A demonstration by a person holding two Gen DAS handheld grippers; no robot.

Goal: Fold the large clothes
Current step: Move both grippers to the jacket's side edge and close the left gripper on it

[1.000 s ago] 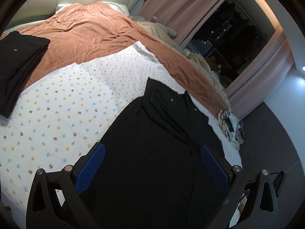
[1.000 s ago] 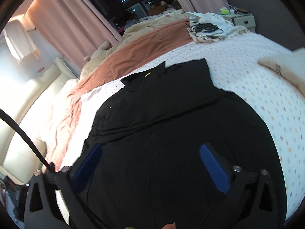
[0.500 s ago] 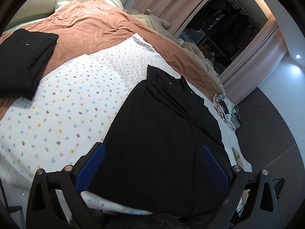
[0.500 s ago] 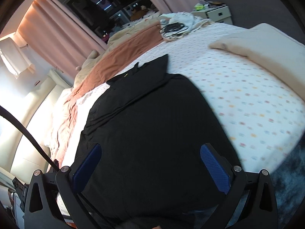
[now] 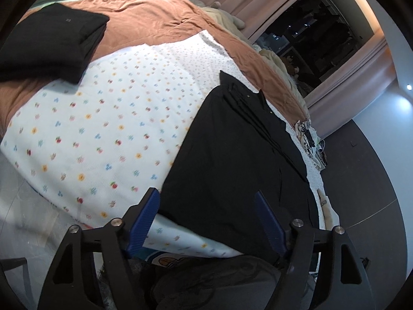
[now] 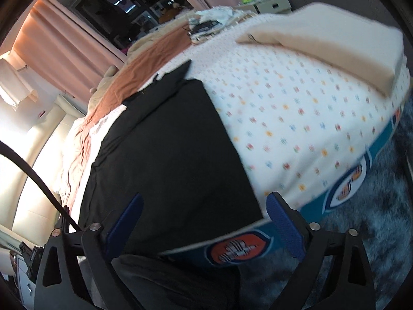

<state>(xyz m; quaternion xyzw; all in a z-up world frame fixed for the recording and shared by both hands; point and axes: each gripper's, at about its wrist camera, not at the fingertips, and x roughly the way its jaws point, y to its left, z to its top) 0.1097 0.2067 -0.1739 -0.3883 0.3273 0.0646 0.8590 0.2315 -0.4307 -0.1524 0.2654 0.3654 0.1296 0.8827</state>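
A large black garment (image 5: 232,155) lies spread flat on the flower-print bed sheet (image 5: 103,129), its collar end at the far side. It also shows in the right wrist view (image 6: 165,155), its near hem at the bed's front edge. My left gripper (image 5: 206,206) is open and empty, held above the garment's near hem. My right gripper (image 6: 204,211) is open and empty, above the garment's near right corner and the bed edge.
A stack of folded black clothes (image 5: 49,41) sits on the brown blanket (image 5: 155,18) at the far left. A beige folded item (image 6: 322,41) lies at the right of the bed. Cables and cloth (image 6: 206,25) lie at the far corner. A dark rug (image 6: 374,245) covers the floor.
Both grippers have pulled back toward the bed's near edge, away from the garment. The bed front and floor have come into view. Both stay open.
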